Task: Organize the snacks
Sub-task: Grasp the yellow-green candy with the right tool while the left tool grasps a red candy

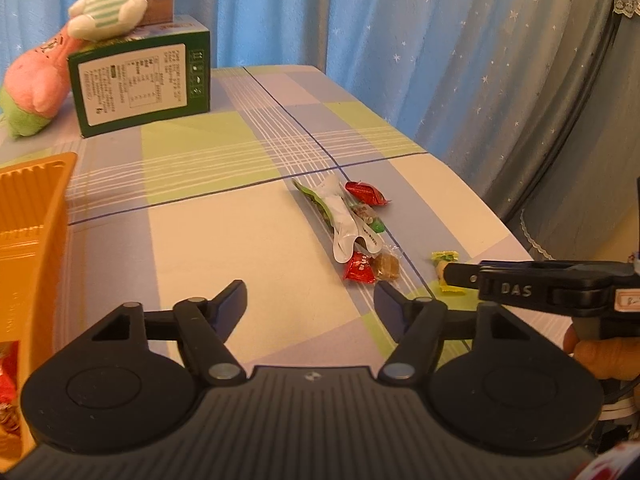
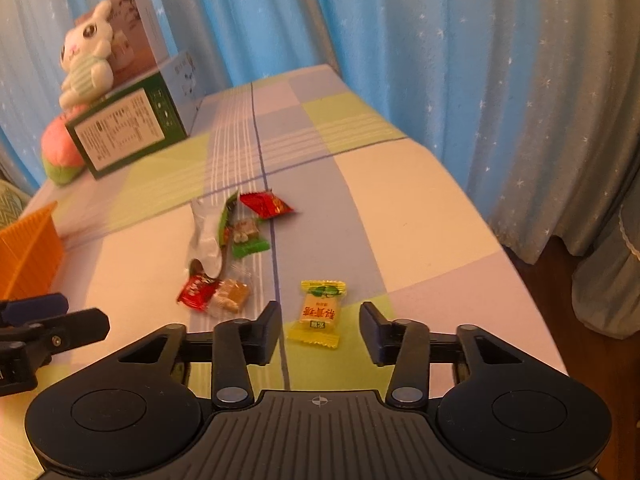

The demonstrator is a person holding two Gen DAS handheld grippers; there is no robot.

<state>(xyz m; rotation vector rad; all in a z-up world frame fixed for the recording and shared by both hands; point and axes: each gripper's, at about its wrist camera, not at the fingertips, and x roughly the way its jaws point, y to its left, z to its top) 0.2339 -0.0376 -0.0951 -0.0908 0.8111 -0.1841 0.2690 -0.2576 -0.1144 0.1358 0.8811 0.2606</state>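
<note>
Several wrapped snacks lie on the checked tablecloth. A long white-and-green packet (image 1: pixel 338 216) (image 2: pixel 208 236) lies with red candies (image 1: pixel 365 192) (image 2: pixel 266 205), a lower red candy (image 1: pixel 360 267) (image 2: pixel 195 292) and a brown candy (image 1: pixel 386 266) (image 2: pixel 232 295). A yellow candy (image 2: pixel 318 312) (image 1: pixel 443 258) lies on the cloth between my right gripper's (image 2: pixel 320 330) open fingers. My left gripper (image 1: pixel 310 306) is open and empty, just short of the snack pile. An orange tray (image 1: pixel 28 248) (image 2: pixel 28 248) stands at the left and holds some snacks.
A green box (image 1: pixel 140 84) (image 2: pixel 128 132) with a plush rabbit (image 1: pixel 108 0) (image 2: pixel 86 64) and a pink plush toy (image 1: pixel 36 84) stands at the table's far left. Blue curtains hang behind. The table edge (image 2: pixel 500 248) drops off to the right.
</note>
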